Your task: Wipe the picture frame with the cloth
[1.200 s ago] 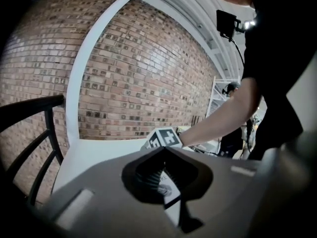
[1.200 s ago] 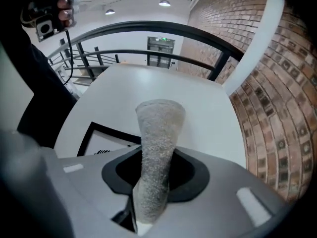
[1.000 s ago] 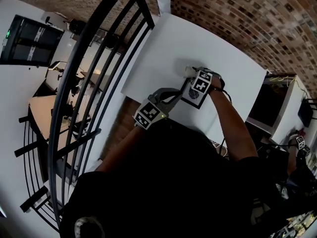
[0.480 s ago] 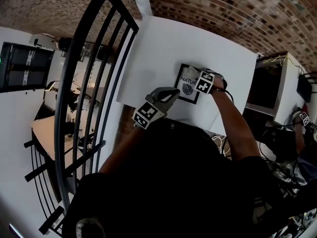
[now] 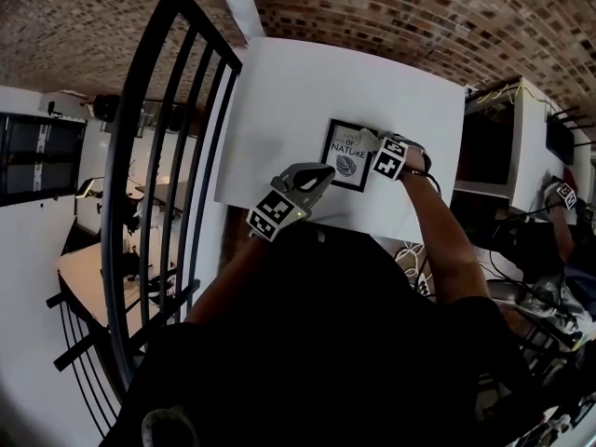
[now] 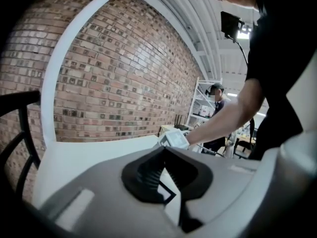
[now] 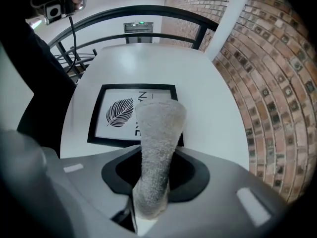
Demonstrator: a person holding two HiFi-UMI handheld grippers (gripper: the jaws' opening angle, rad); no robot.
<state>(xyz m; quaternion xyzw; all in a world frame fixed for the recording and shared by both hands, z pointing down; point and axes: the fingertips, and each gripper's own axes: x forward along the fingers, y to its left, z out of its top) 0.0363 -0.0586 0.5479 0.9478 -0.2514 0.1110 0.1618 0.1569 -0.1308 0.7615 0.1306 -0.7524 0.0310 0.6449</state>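
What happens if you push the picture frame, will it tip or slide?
The picture frame lies flat on the white table, so it probably won't tip. That smooth top may let it slide. It looks thin, so likely light.

- White table (image 5: 279, 101) is occupying the centre of the head view.
- Black railing (image 7: 143, 8) is arching across 12 o'clock in the right gripper view; in the head view it is running along the table's 9 o'clock side.
- Brick wall (image 6: 124, 73) is rising behind the table, filling 10 o'clock in the left gripper view.
- Dark monitor (image 5: 37, 156) is showing at 9 o'clock in the head view, beyond the railing.
- Second person (image 6: 216, 92) is standing at 2 o'clock in the left gripper view, beside white shelving (image 6: 198, 108).
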